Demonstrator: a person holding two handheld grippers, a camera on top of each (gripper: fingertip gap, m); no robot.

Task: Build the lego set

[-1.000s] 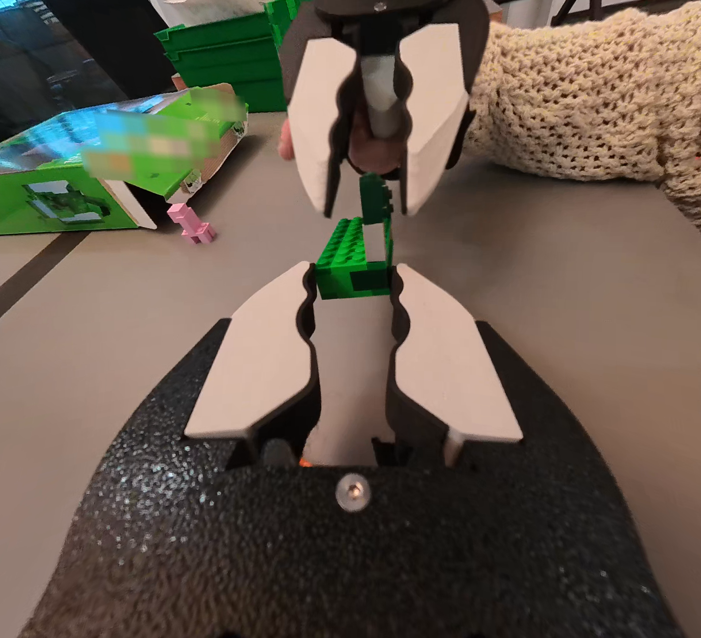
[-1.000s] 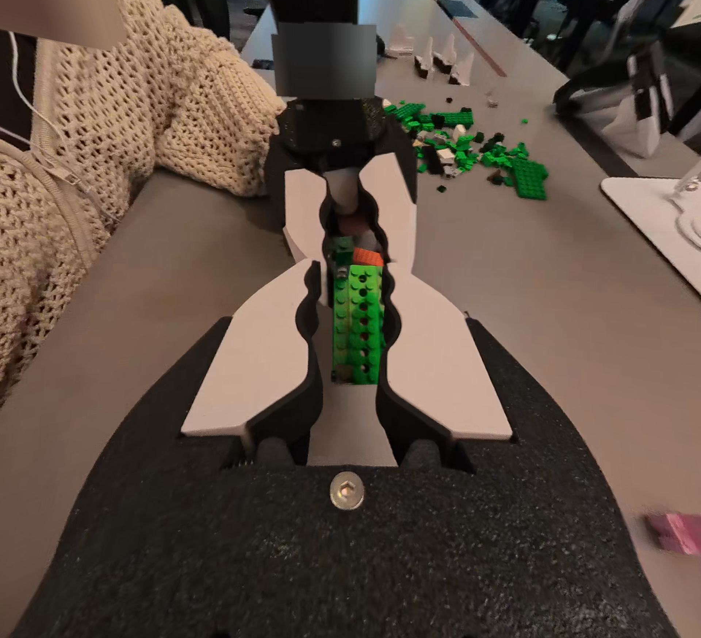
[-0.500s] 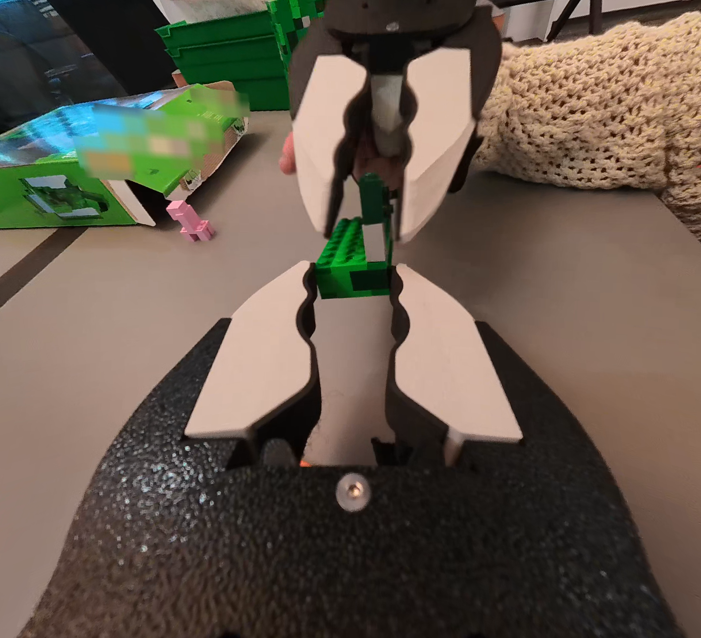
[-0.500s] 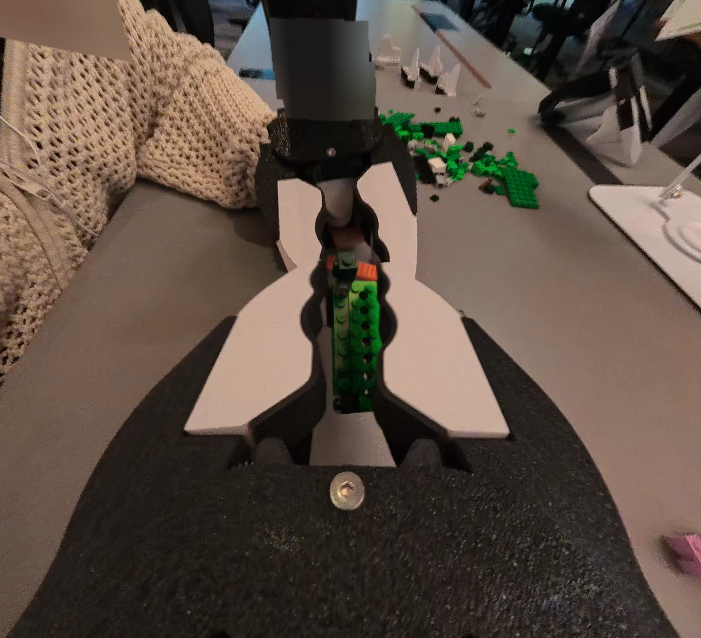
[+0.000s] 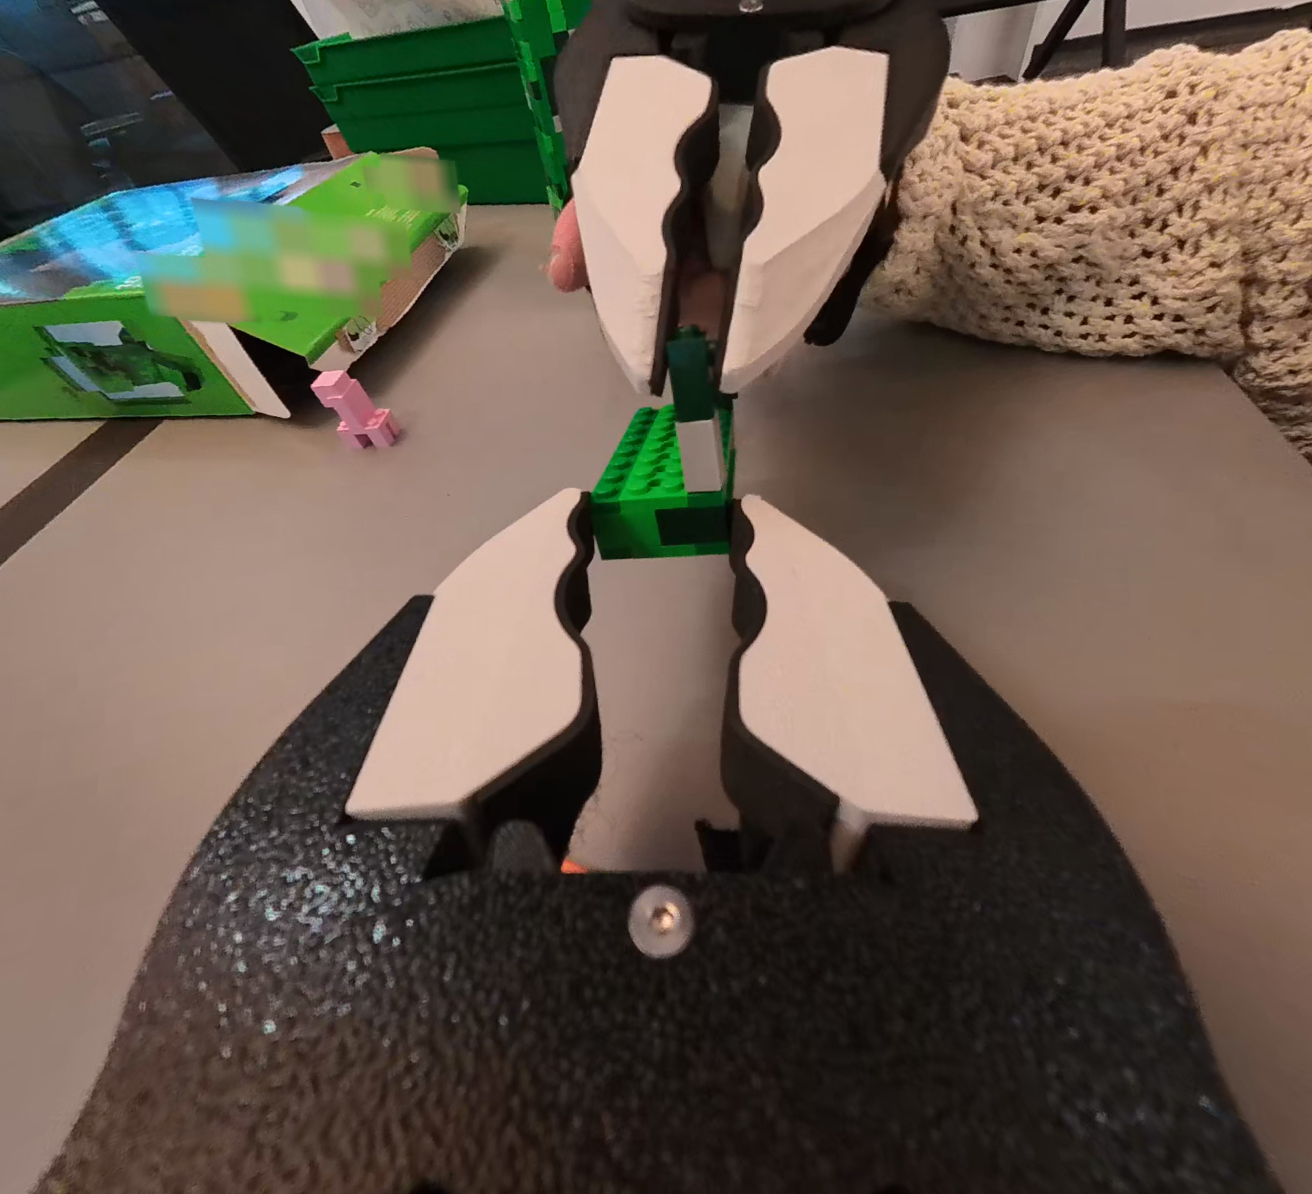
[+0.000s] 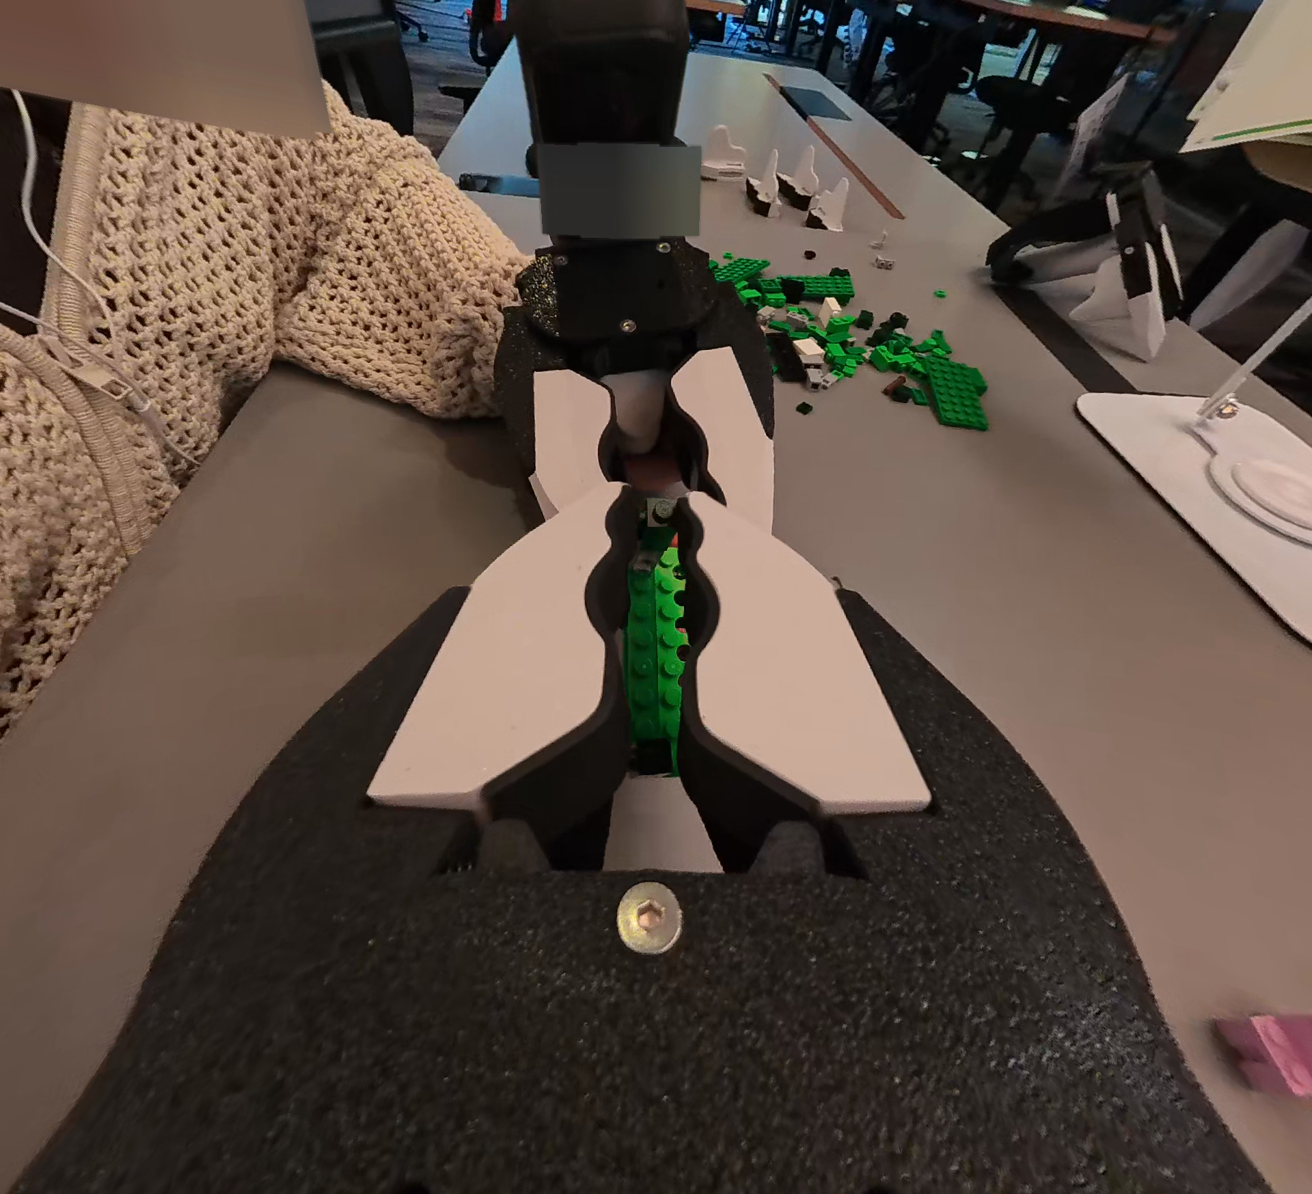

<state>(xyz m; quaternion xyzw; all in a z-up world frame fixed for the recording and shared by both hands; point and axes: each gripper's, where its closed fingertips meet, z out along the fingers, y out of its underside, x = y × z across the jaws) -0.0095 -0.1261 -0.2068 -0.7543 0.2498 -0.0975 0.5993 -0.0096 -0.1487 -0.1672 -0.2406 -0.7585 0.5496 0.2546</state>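
My left gripper (image 5: 664, 506) is shut on a bright green lego assembly (image 5: 649, 485) with a white strip on top, and holds it by its near end just above the grey table (image 5: 994, 592). My right gripper (image 5: 692, 382) comes down from above, facing the left one. It is shut on a small dark green piece (image 5: 690, 368) that touches the top of the assembly. In the right wrist view the right gripper (image 6: 659, 499) is nearly closed, the assembly (image 6: 653, 656) shows through the gap between its fingers, and the left gripper's fingers (image 6: 568, 435) show beyond.
A green lego box (image 5: 177, 322) and a pink pig figure (image 5: 358, 411) lie at the left, with stacked green trays (image 5: 426, 109) behind. A pile of loose green bricks (image 6: 873, 343) lies at the far right, beside a white lamp base (image 6: 1242, 485). A knit sleeve (image 5: 1065, 222) rests on the table.
The right gripper's fingers have come closer together on the dark green piece, and it has tilted more steeply over the assembly. The left gripper and the assembly have stayed put.
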